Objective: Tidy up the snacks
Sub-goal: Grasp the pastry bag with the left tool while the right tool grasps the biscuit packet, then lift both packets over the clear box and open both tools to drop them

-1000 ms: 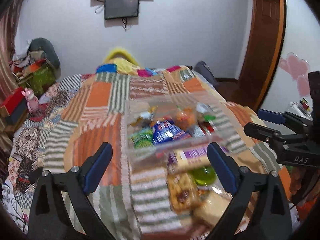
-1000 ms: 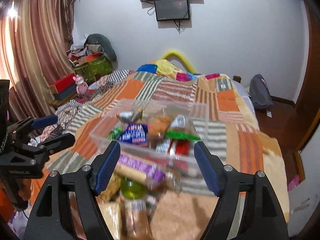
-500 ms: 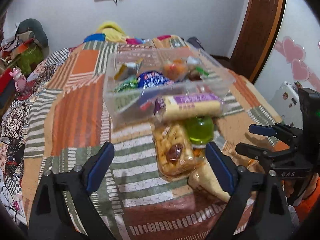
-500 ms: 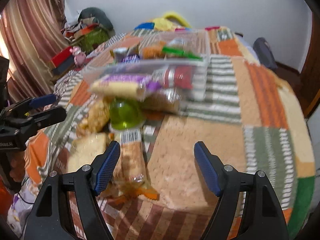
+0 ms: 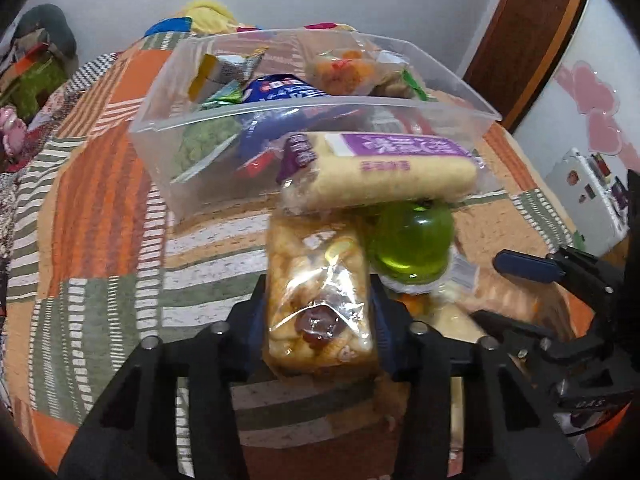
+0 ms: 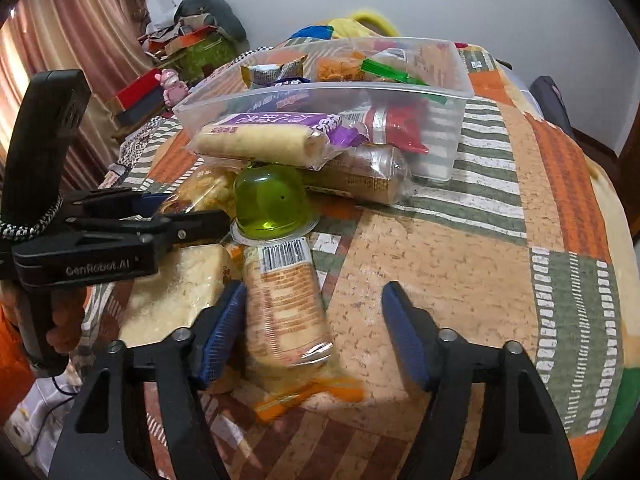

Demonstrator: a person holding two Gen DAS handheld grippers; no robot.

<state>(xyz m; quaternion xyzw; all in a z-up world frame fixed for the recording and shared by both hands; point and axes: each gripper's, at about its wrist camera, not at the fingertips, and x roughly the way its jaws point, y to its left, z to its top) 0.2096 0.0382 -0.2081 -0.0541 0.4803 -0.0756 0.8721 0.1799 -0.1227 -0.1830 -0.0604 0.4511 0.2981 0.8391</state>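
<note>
My left gripper [image 5: 320,316] has just been closing, and its jaws now sit against both sides of a clear pack of small pastries [image 5: 320,300]. I took it low and across the narrow width so the bag won't fold when lifted. My right gripper [image 6: 316,336] has also been narrowing, but it is not on anything yet: the brown biscuit sleeve [image 6: 286,308] lies between its fingers, close against the left pad [image 6: 224,328], with a clear gap to the right one. I came down straddling it lengthwise so a plain squeeze will catch it.

The clear plastic tub [image 5: 452,80] sits at twelve o'clock from both tools, already partly filled with packets; it is where I judge these belong. A purple-labelled roll cake [image 5: 380,168] leans against its near wall, resting on a green jelly cup [image 5: 412,240] at about one o'clock from my left grip. From the right wrist view a pale sandwich pack [image 6: 180,288] lies at ten o'clock, under the other tool.

Whether the left pads truly pinch or only touch the crinkly film, I can't be fully sure. Everything rests on a patchwork blanket [image 6: 460,264], soft enough to let packs sink.
</note>
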